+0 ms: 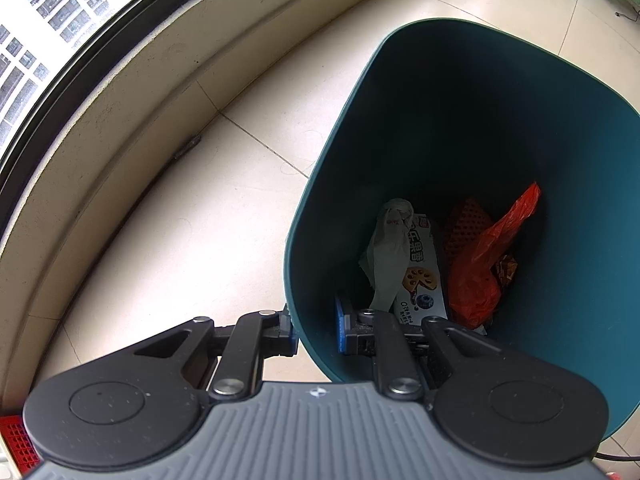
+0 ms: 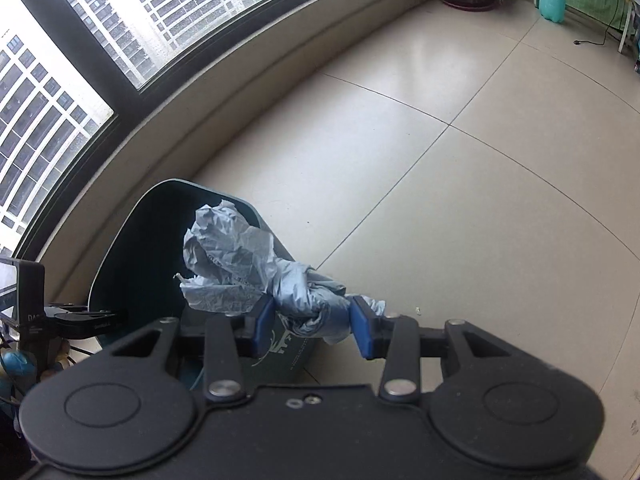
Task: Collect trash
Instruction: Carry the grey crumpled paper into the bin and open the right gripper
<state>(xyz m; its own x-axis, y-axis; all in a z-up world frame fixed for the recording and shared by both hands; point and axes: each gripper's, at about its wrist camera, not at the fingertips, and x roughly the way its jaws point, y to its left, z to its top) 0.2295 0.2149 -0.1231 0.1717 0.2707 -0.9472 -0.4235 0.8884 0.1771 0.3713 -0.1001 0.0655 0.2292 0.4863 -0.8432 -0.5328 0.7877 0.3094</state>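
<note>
Now left fingers [image 1: 294, 330] clamp bin [image 1: 460, 100] rim; right fingers [image 2: 362, 330] grip knotted grey bag [image 2: 256, 268]; box [image 1: 420, 276] print unreadable.

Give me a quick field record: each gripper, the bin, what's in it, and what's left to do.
left gripper: clamped on the bin's near rim, one finger outside, one inside
right gripper: shut on crumpled grey plastic bag
bin: dark teal, on tiled floor by the window wall
bin contents: white tissue, snack box, orange plastic bag, red perforated piece
grey bag position: at the bin's opening, not yet released
likely next step: release bag into bin
</note>
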